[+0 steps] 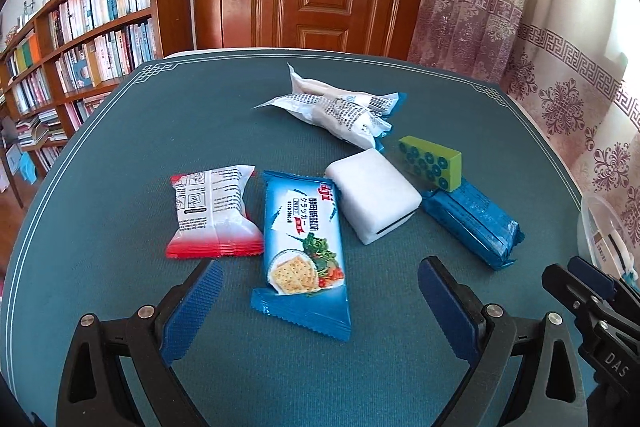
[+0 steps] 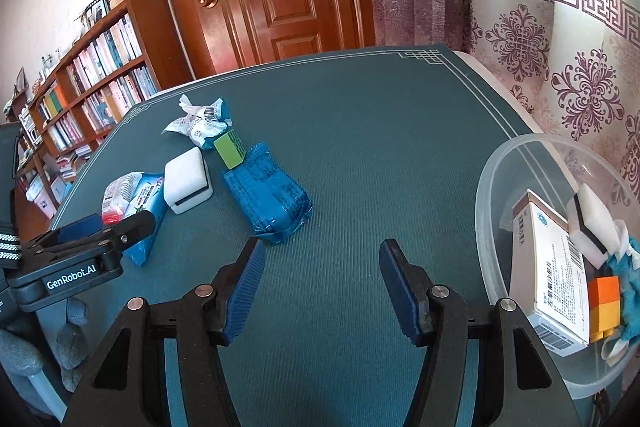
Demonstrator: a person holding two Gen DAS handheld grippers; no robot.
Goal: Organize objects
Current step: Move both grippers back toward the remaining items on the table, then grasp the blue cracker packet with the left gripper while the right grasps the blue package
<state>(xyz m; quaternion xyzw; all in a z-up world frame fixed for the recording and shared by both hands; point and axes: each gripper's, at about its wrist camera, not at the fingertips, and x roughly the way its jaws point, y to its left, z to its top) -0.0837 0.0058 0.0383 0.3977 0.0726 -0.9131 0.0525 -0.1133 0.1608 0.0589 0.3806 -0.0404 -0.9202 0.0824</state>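
Both claws gape empty, left claw (image 1: 320,291) over cracker packet (image 1: 306,251), bowl (image 2: 492,187) beside right claw (image 2: 322,267).

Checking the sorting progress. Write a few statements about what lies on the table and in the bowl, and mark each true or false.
1. The green block rests partly on the dark blue packet. True.
2. The clear bowl is empty. False: it holds a white box and other things.
3. The left gripper grips the cracker packet. False: its fingers stand apart, unpressed.
4. The right gripper holds nothing. True.
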